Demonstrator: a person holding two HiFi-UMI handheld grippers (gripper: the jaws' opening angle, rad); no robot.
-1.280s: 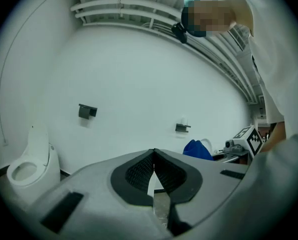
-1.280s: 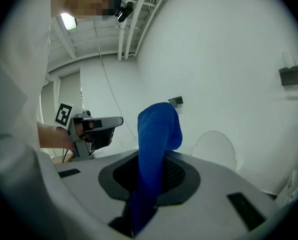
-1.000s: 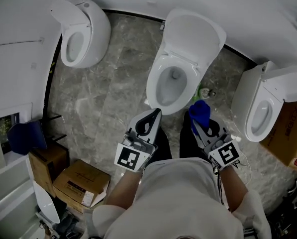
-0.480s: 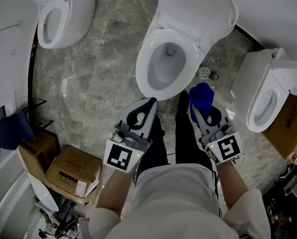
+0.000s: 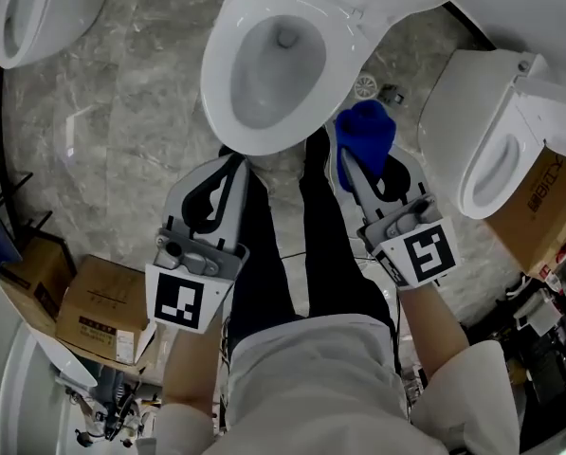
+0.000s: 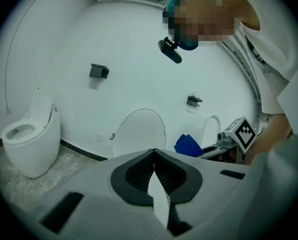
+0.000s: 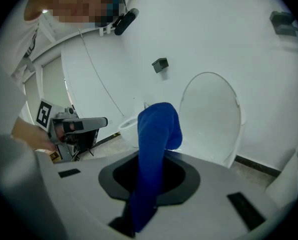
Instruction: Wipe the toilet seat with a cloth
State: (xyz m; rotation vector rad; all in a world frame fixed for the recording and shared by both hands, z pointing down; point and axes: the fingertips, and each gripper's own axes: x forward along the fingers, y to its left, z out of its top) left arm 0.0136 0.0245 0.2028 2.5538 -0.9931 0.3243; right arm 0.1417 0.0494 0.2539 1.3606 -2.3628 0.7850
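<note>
- Toilet seat [image 5: 218, 83]: white, glossy, oval ring; lid [image 7: 211, 116] raised behind, leaving the seat free for wiping.
- Left gripper [image 5: 231, 164]: grey plastic, ribbed black jaws pressed together on nothing; held near the seat's front edge, probably only waiting.
- Right gripper [image 5: 351, 171]: clamped on the cloth, aimed beside the seat's right edge.
- Cloth [image 5: 363, 133]: soft blue fabric, bunched above the jaws, not yet touching the seat.

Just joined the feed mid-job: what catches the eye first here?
The bright blue cloth stands out most, pinched in the right gripper just right of the white oval toilet seat in front of the person. That toilet's lid is up, and the left gripper hangs shut and empty by the seat's near edge. More white toilets stand at either side.
</note>
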